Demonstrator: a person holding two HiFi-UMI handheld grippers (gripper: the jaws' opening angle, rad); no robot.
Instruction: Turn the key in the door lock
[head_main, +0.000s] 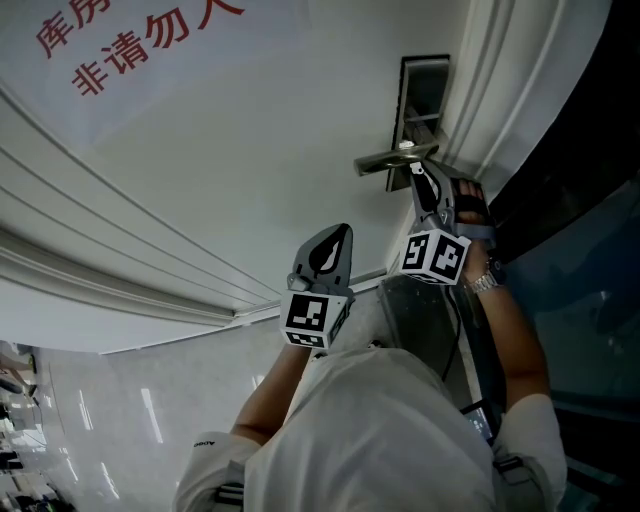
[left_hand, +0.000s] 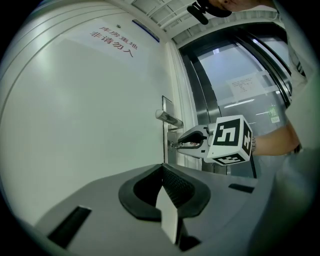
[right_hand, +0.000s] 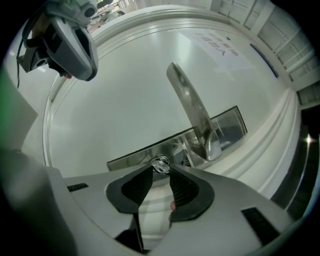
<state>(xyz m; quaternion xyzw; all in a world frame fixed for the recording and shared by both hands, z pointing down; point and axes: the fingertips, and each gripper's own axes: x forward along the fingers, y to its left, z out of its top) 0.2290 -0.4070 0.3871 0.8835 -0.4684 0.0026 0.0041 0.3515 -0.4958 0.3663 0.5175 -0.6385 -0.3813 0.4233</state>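
Observation:
A white door carries a steel lock plate (right_hand: 129, 155) with a lever handle (right_hand: 193, 106) (head_main: 393, 158) (left_hand: 169, 119). A small silver key (right_hand: 161, 163) sticks out of the plate below the handle. My right gripper (right_hand: 161, 171) (head_main: 416, 173) (left_hand: 180, 145) points at the lock; its jaws stand apart, with the key head right at their tips and a gap between the pads. My left gripper (left_hand: 163, 169) (head_main: 334, 242) hangs back from the door, left of the lock, its jaws together and holding nothing.
Red characters (left_hand: 112, 41) are printed high on the door (head_main: 250, 150). Right of the lock run the white door frame (head_main: 500, 90) and a dark glass panel (left_hand: 250, 85). The person's right wrist with a watch (head_main: 486, 280) is below the handle.

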